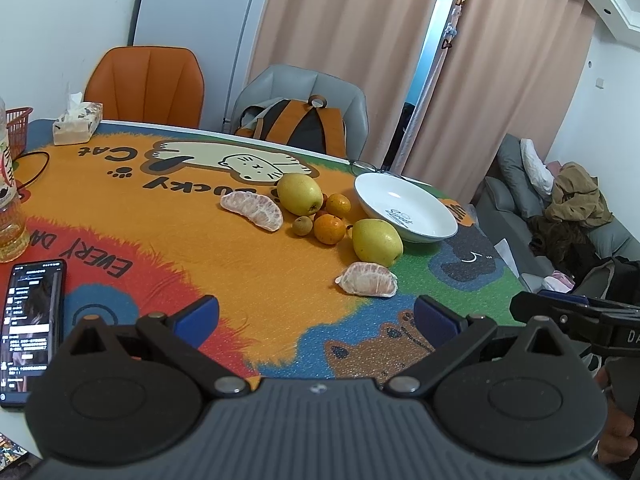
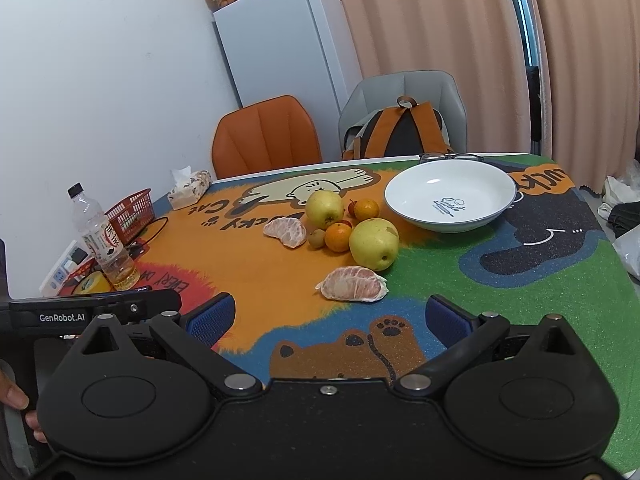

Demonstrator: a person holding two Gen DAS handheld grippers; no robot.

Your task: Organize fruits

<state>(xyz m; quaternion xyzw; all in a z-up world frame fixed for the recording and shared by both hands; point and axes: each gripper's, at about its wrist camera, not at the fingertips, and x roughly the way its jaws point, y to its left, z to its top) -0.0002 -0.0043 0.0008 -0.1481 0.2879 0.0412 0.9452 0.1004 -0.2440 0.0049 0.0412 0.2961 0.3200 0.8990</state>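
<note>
Hovering low over the cartoon-print tablecloth, I hold both tools empty and short of the fruit: my left gripper has its blue pads spread wide with nothing between them, and my right gripper is spread just as wide and equally bare. Nothing appears to have been sorted yet. The white bowl at the far side of the table holds nothing, and every piece of fruit lies loose on the cloth just beside it. Closest to my fingers is a peeled pomelo wedge, alone on the cloth; behind it sits a yellow pear, with an orange mandarin and a small brown fruit pressed close on its left. Farther back stand a second pear, a second mandarin and another pomelo wedge; a small red fruit or two peek from among them, too hidden to count. By my reading, the whole job remains: each piece has to be lifted and set in the bowl, if that is where they go, and the near wedge looks the natural first pick, though its soft flesh will want a gentle squeeze. A phone, a drink bottle, a red basket and a tissue pack lie well apart from the fruit.
</note>
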